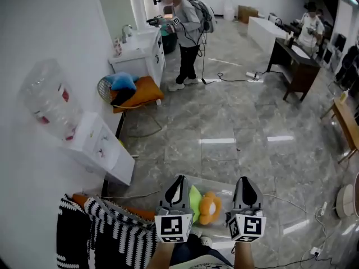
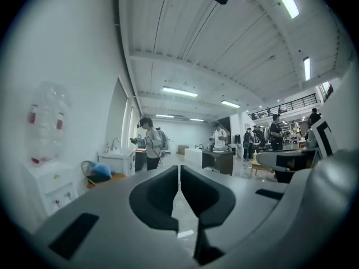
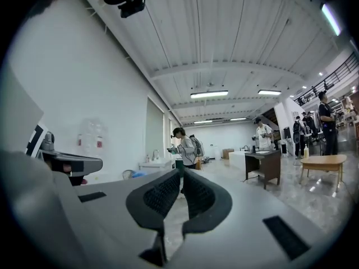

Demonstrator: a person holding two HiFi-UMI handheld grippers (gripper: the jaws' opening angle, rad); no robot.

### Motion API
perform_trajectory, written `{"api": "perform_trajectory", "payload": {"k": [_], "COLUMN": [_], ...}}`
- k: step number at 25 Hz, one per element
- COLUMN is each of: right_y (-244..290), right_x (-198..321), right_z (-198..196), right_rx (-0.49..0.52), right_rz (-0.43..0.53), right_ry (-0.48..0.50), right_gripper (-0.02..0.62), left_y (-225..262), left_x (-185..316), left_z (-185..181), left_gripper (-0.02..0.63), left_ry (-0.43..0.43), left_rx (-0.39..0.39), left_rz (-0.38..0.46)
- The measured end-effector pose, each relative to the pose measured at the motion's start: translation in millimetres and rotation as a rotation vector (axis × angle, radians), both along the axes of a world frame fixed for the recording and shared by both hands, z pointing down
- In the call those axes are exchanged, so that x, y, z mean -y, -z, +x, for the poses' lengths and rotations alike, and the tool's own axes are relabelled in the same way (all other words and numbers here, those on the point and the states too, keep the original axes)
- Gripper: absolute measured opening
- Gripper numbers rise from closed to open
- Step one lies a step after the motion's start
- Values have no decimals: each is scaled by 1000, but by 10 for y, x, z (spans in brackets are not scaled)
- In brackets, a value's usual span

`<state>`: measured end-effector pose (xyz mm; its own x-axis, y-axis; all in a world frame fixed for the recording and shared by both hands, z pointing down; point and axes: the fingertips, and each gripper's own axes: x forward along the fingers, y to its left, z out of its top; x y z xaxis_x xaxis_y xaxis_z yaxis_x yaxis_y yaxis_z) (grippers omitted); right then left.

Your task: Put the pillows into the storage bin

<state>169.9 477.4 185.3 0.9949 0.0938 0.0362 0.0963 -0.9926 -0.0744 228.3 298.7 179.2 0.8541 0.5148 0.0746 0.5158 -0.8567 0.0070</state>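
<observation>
Pillows show at the bottom centre of the head view: an orange flower-shaped pillow (image 1: 209, 207) with a green pillow (image 1: 194, 197) just beside it on its left. Both lie inside the clear storage bin (image 1: 216, 184) on the grey floor, partly hidden behind the two grippers.

The left gripper (image 1: 180, 179) and right gripper (image 1: 247, 180) are held side by side above the bin and point level into the room. In the left gripper view the left gripper's (image 2: 179, 170) pads meet at the tips with nothing between them. The right gripper view shows the right gripper (image 3: 182, 172) likewise pressed together and empty.

At lower left lies a black-and-white striped fabric (image 1: 106, 231), perhaps another pillow, though its shape is unclear. A white water dispenser (image 1: 101, 147) stands at the left wall. At upper centre a person in a grey top (image 1: 186, 24) stands by a white sink cabinet (image 1: 143, 52).
</observation>
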Motion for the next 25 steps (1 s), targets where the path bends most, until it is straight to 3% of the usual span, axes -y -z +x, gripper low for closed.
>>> {"api": "perform_trajectory", "payload": {"k": [10,25], "right_y": [516,617], "right_x": [192,356], "right_z": [-187,-234], "right_rx": [-63,-77], "right_rz": [-41,-78], "right_ry": [33,59], "right_gripper": [28,14], "left_y": [697,724], "left_x": [180,332], "left_z": [-280,-412], "left_gripper": [26,26], "left_ry": [27,48], "left_rx": [-83,-88], "left_rz": [-7,0]}}
